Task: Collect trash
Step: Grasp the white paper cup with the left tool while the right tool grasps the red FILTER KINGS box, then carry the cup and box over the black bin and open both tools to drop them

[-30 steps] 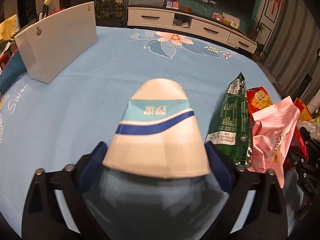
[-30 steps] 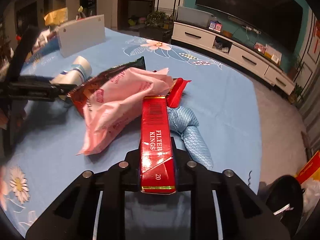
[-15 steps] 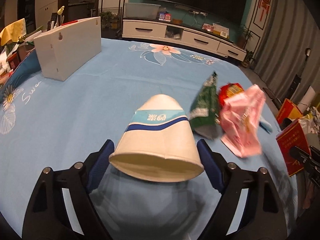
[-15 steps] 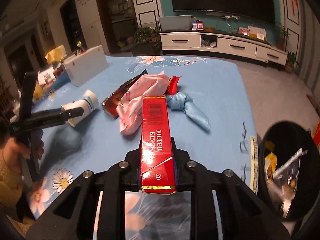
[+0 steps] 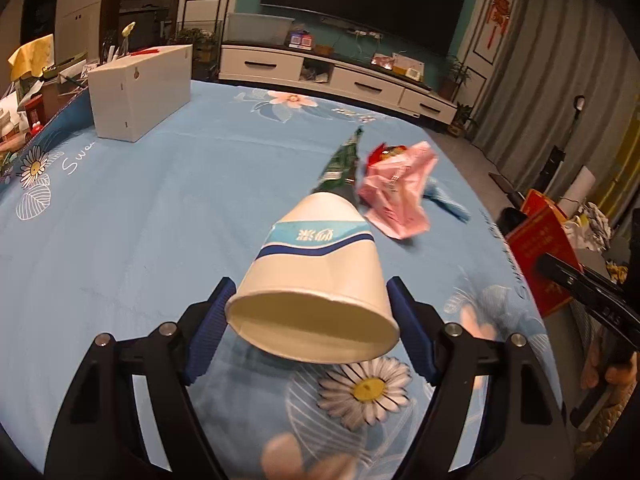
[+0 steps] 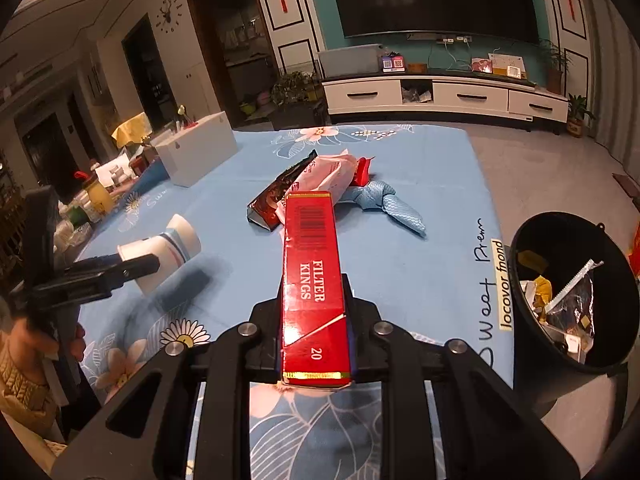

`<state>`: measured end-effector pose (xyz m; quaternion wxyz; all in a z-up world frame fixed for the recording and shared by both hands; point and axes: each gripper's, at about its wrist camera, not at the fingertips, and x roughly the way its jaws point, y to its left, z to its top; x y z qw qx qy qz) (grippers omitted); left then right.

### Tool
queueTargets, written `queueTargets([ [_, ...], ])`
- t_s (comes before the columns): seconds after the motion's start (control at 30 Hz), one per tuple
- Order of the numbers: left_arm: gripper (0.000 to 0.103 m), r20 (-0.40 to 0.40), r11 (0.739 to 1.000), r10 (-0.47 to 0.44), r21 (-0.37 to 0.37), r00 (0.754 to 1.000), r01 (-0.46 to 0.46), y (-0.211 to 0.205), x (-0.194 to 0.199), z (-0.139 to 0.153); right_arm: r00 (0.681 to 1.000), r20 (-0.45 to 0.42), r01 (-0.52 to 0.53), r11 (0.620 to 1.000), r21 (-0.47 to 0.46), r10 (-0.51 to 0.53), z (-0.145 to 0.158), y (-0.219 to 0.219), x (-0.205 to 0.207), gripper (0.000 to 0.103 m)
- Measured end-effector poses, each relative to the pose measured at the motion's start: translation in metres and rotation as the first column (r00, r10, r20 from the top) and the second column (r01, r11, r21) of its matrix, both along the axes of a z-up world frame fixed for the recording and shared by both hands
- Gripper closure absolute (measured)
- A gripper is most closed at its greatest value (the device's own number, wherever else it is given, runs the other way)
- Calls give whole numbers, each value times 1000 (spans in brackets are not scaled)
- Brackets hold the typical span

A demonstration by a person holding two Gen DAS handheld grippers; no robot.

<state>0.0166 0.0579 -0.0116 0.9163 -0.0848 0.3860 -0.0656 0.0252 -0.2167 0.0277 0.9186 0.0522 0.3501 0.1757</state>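
Left gripper (image 5: pixel 308 316) clamped on a white paper cup with blue band (image 5: pixel 316 276), held sideways above the blue floral tablecloth (image 5: pixel 160 208). Right gripper (image 6: pixel 314 312) clamped on a red cardboard cigarette box (image 6: pixel 312 280), raised near a black round trash bin (image 6: pixel 576 292) just beside the table edge. Pink crumpled plastic bag (image 6: pixel 326 176) lying mid-table among other wrappers.

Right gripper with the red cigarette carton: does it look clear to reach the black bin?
Probably yes. The right gripper holds the red cigarette carton, and the black bin stands open beside the table edge on its right, with nothing between.
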Motion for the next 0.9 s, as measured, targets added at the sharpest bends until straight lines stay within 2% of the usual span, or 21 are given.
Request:
queueTargets([
  [0.2, 25, 8, 998, -68, -8, 998, 68, -23, -12, 11, 1000, 6, 31, 1000, 3, -31, 3, -8, -13, 80],
  [0.37, 25, 26, 989, -149, 8, 988, 149, -55, -10, 20, 995, 15, 101, 995, 25, -101, 5, -31, -22, 80],
  [0.7, 25, 86, 957, -290, 14, 953, 290, -128, 13, 44, 972, 37, 229, 970, 79, -232, 4, -84, -39, 80],
  [0.9, 25, 90, 929, -369, 0, 925, 370, -174, 31, 47, 938, 42, 338, 934, 115, -344, -1, -129, -48, 80],
])
